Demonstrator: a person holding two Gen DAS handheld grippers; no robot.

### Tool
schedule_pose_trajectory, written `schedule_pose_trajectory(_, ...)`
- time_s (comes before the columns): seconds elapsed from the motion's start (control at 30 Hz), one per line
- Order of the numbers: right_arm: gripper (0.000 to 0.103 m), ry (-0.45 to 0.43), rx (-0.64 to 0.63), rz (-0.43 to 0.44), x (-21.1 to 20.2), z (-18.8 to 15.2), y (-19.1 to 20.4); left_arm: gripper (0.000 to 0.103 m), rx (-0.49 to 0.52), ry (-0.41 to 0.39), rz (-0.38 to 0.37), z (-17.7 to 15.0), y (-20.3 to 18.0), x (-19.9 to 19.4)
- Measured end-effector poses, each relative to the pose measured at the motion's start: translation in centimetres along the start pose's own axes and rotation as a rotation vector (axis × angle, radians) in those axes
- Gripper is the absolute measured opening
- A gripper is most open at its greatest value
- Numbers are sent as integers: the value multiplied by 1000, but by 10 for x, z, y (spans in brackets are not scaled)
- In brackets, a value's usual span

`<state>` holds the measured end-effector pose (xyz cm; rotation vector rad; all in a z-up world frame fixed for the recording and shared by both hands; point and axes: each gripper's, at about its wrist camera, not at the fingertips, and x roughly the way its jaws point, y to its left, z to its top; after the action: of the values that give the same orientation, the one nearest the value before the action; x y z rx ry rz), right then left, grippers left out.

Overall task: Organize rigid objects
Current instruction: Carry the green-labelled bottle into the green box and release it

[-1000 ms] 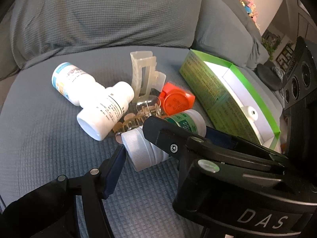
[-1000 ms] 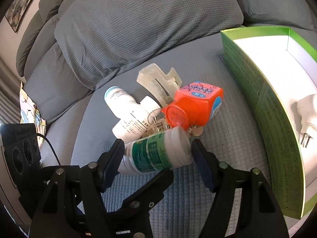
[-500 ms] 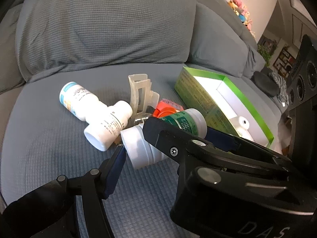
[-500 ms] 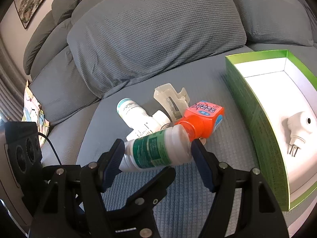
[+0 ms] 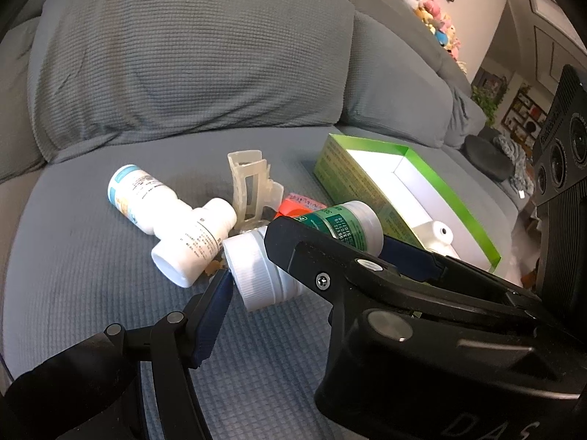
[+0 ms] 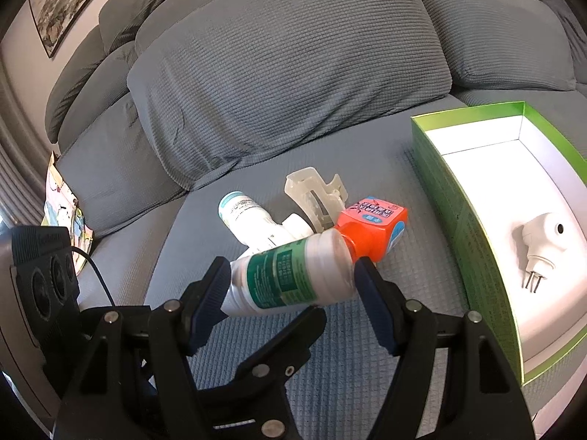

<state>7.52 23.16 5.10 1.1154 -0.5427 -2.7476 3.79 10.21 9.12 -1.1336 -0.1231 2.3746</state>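
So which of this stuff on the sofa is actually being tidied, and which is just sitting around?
Part of the job:
- green-label bottle, clamped in the right gripper
- two white bottles
- orange container
- clear plastic clip
- green box, holding a white plug

Just lying about:
- sofa cushions
- stuffed toys
- wall picture

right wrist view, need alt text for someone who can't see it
The right gripper clamps a green-labelled white bottle sideways above a grey sofa seat. Behind lie more bottles; right, a green box holds a white plug.
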Motion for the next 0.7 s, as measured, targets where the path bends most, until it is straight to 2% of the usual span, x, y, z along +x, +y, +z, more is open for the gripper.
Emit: schedule_pose_trajectory(0.7,70,-71,24,-21,-28,5,-17,66,50,-48,-16,6,-34,1)
